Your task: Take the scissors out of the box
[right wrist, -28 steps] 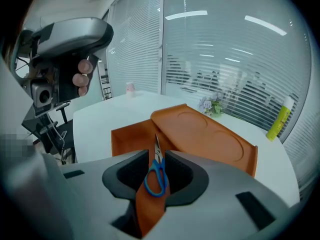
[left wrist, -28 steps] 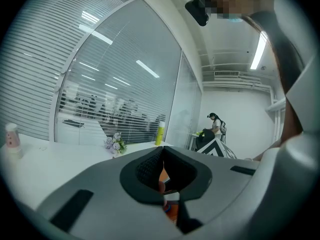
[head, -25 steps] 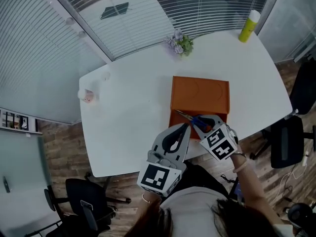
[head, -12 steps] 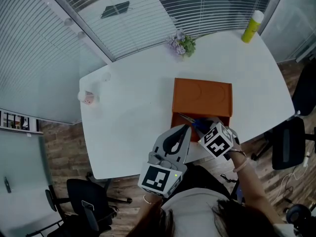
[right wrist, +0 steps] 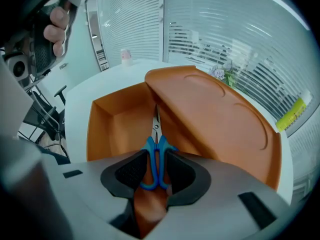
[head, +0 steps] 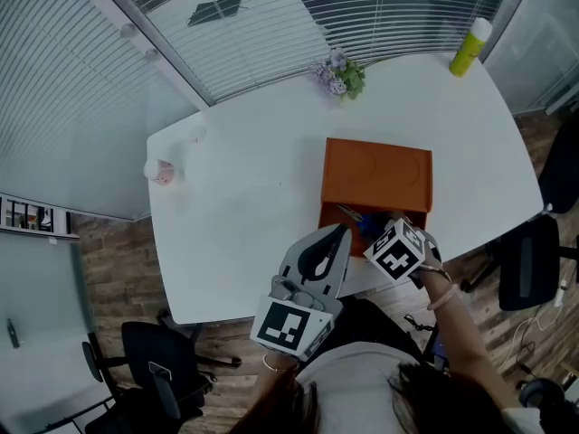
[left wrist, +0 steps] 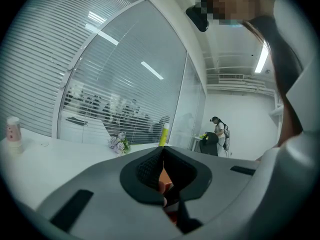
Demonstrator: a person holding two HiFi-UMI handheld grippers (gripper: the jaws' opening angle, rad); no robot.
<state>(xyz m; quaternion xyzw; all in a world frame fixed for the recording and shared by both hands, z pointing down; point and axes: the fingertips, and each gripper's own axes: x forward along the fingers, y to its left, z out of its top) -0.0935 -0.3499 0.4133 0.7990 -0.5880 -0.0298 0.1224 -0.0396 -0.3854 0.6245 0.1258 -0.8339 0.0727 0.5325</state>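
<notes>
**One pair of scissors lying in the box, right claw spread over the handles**

One pair of scissors (right wrist: 155, 154), blue-handled, lies inside the orange box (right wrist: 112, 129), blades pointing away from the person along the edge of the slanted lid (right wrist: 215, 119). And here's the right claw (right wrist: 156, 164), tipped steeply down into the open end of the box. Its jaws have just been opening and now stand wide, released, one on each side of the blue handles, which sit between them ungripped. The left claw (left wrist: 162, 151) hangs just beside it, over the near edge of the white bench (head: 244, 197), roughly level, clenched tip to tip on nothing. Further out on the bench, well apart from the box: a small bunch of flowers (head: 341, 73), a yellow bottle (head: 470, 47), and a pink cup (head: 161, 172) at the left edge.
</notes>
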